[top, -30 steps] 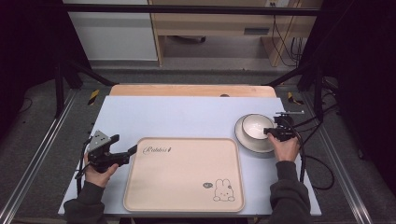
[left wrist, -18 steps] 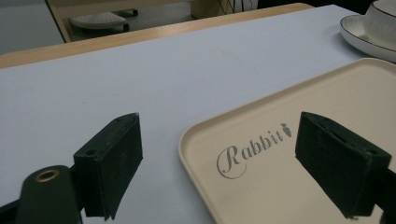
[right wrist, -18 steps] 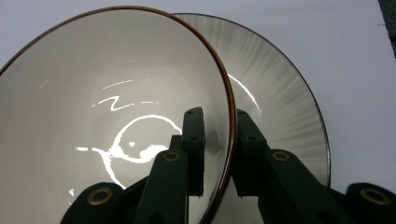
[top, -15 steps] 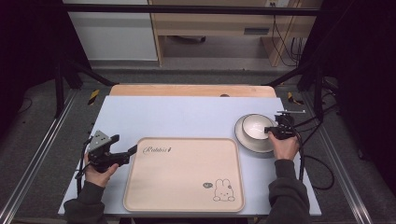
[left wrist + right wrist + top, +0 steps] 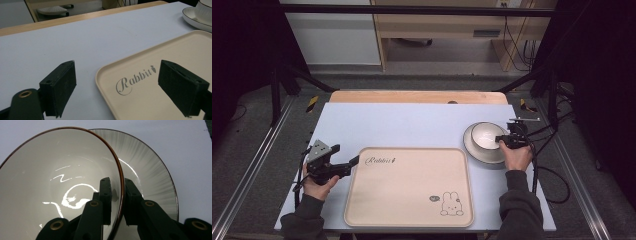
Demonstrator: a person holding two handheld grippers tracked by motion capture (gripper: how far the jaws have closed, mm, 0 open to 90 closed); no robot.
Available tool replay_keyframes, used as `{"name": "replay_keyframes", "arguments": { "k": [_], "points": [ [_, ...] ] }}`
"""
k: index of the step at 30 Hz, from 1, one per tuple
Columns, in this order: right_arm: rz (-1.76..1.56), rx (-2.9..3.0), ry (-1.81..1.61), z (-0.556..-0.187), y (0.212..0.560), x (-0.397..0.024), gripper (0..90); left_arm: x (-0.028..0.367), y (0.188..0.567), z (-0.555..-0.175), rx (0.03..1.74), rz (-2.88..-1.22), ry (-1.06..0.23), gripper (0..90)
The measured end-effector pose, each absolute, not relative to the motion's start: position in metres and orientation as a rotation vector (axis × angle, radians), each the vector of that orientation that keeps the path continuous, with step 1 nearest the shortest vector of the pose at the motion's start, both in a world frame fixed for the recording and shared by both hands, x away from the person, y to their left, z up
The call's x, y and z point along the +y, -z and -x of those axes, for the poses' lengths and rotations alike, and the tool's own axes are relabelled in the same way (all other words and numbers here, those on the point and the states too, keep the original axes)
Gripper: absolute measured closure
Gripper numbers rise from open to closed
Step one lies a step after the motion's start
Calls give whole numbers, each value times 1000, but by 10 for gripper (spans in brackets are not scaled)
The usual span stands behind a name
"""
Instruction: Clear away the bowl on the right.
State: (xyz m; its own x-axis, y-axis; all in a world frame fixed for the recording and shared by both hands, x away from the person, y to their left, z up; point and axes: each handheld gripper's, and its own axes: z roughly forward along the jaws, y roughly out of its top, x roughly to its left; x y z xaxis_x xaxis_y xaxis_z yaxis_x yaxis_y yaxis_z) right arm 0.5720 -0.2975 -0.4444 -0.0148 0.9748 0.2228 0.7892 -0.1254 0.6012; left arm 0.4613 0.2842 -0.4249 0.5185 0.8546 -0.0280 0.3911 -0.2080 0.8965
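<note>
The counter [image 5: 412,122] carries a pale blue-grey sheet, with a strip of bare wood along its far edge. Most of the far and left surface lies free, a broad band stretching from the far edge down to the tray. The beige tray [image 5: 409,187] sits near the front edge, its rounded rim running almost to the sheet's near border; it bears the word "Rabbit" at its far-left corner and a small rabbit drawing at its near-right corner. A narrow gap of sheet separates the tray's far-right corner from the saucer [image 5: 479,152].

The bowl [image 5: 485,135] stands on that saucer at the right side of the counter, not far from the right edge. It is glossy white inside with a thin brown line around the lip – the saucer beneath is pale with fine grey streaks fanning towards a dark rim. The right gripper [image 5: 117,195] has just been closing its jaws and now pinches the bowl's right wall, one pad inside, one outside, the rim running between them.

The left gripper [image 5: 117,87] hovers low at the tray's far-left corner – jaws spread wide, nothing between the pads, one over the sheet and the other over the tray
</note>
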Motion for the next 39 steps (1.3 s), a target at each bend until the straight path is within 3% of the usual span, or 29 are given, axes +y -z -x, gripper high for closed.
{"name": "replay_keyframes", "arguments": {
  "k": [39],
  "points": [
    [-1961,1804,-880,-569,437,-294,827,285,424,-461,1039,-1802,-612,148]
  ]
}}
